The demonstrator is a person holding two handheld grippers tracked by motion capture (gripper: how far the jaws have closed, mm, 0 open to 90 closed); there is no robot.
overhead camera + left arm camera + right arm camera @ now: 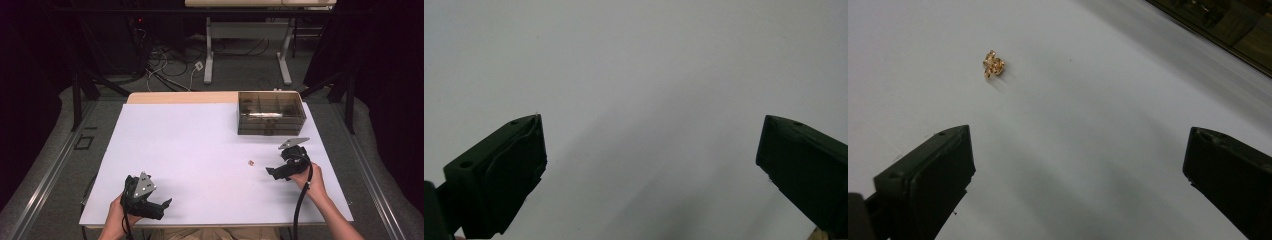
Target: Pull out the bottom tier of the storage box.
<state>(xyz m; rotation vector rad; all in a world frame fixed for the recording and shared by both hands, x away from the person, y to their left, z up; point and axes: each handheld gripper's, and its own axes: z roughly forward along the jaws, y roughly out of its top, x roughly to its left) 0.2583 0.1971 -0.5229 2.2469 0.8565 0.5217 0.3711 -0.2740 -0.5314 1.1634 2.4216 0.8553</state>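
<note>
A small gold-coloured trinket (251,162) (993,64) lies alone on the white table top, right of centre. My right gripper (270,172) (1075,165) sits just to its right, low over the table, jaws wide apart and empty, with the trinket ahead and to the left of them. My left gripper (167,202) (651,160) rests near the front left of the table, also open with nothing between its jaws; white surface lies beneath it. A dark see-through compartment box (270,113) stands at the back right.
The white table top (190,145) has a wooden strip along its far edge. Dark curtains, metal rails and cables surround it. A second table's legs (209,50) stand on the floor beyond. The box's edge (1228,25) shows at the upper right of the right gripper view.
</note>
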